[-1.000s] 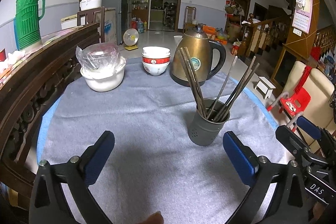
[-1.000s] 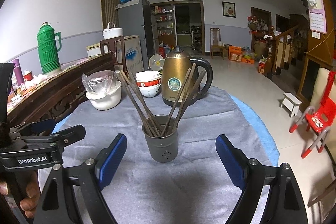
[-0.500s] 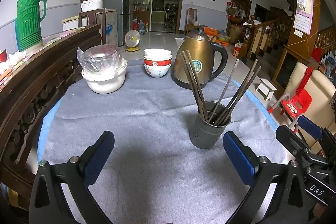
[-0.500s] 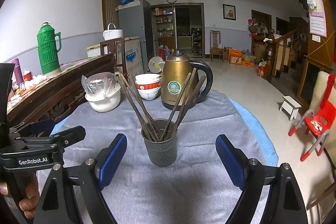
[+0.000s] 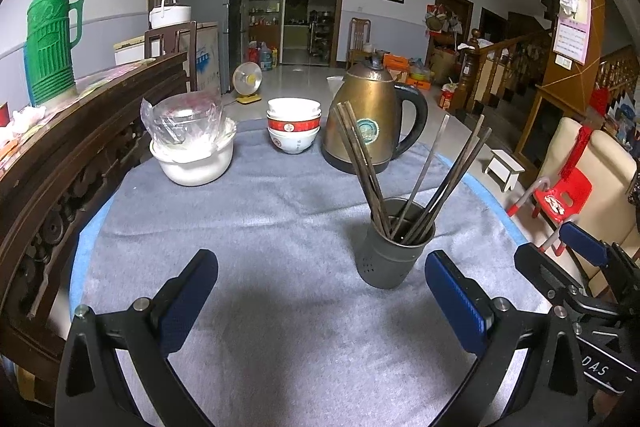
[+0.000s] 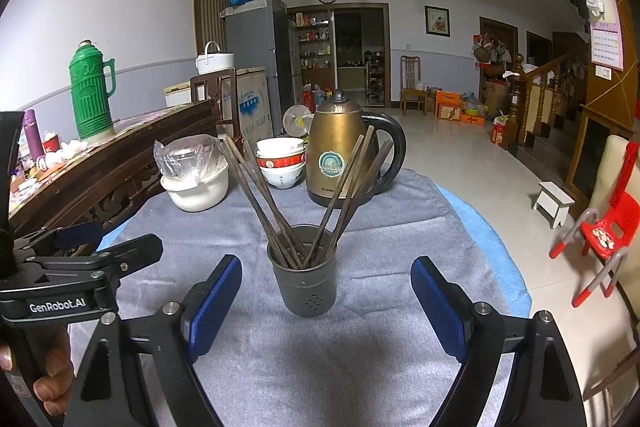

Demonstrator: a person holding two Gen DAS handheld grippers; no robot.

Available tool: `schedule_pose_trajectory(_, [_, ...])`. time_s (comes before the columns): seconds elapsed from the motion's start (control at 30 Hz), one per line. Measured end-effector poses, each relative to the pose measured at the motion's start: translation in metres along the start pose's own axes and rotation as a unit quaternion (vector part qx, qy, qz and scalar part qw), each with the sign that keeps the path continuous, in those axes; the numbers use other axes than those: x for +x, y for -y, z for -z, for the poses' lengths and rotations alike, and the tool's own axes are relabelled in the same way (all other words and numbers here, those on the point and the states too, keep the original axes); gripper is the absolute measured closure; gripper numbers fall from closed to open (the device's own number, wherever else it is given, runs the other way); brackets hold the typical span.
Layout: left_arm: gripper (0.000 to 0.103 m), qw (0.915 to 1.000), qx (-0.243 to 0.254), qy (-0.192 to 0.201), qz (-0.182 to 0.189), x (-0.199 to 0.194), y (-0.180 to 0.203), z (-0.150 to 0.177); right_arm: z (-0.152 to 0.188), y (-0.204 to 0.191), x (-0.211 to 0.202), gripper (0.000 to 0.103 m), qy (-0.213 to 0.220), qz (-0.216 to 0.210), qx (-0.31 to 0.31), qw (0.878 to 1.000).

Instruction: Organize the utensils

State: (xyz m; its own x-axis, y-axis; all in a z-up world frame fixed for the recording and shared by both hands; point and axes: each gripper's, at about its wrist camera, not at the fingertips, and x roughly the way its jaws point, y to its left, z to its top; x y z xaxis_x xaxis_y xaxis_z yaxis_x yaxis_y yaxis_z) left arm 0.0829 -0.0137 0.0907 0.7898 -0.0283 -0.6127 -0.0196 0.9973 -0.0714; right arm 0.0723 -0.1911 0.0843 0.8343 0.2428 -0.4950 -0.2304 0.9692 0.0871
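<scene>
Left wrist view
- Left tool (image 5: pixel 320 301): spread wide, holding nothing, hovering above the grey cloth-covered desk (image 5: pixel 256 227).
- Holder: the dark grey perforated metal cup (image 5: pixel 394 253) stands upright just ahead of the tool's right pad.
- Utensils: long dark wooden chopsticks (image 5: pixel 364 163) and a few paler ones (image 5: pixel 424 171) stand tips-down in the cup, long axes steeply tilted, fanning left and right.
- Behind: brass-coloured electric kettle (image 5: pixel 368 123), stacked red-and-white bowls (image 5: pixel 294 125).

Right wrist view
- Right tool (image 6: pixel 326 301): spread wide, empty; the cup (image 6: pixel 306 283) sits centred ahead of it.
- Handling: chopsticks (image 6: pixel 256 187) look light, stiff and slim, probably slippery; best pinched mid-shaft above the rim.
- Cup: seems light, may tip if sticks are dragged sideways.
</scene>
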Motion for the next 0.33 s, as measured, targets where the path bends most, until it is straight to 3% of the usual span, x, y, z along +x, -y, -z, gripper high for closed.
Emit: schedule_pose_trajectory(0.33, [0.000,0.9999,0.012,0.002,0.003,0.0017,0.0071,-0.0007,0.0011,0.0032,0.0033,0.014,-0.004,0.001,0.002,1.000])
